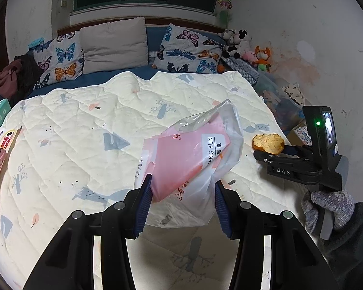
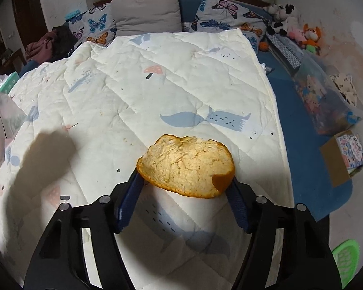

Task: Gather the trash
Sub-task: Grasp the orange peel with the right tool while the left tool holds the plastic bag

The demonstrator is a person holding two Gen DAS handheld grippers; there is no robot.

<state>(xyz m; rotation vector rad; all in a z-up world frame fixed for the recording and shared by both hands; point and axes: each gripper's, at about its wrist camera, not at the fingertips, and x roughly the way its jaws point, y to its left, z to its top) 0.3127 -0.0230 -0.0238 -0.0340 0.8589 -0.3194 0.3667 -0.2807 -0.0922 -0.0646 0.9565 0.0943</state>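
Orange peel (image 2: 186,166): cupped piece, pale cracked pith facing camera, orange rind at rim and lower right edge. Sits between jaws, both pads touching its ends, above quilt.
Plastic wrapper (image 1: 193,159): crumpled, clear film with pink print and white label, open end up. Lower part pinched between jaws, over quilt.

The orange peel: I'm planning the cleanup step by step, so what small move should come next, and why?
Probably carry the orange peel across to the plastic bag. The right tool already pinches the peel between its pads, above the quilt, and the left tool holds the bag up beside it, so only the gap between them remains.
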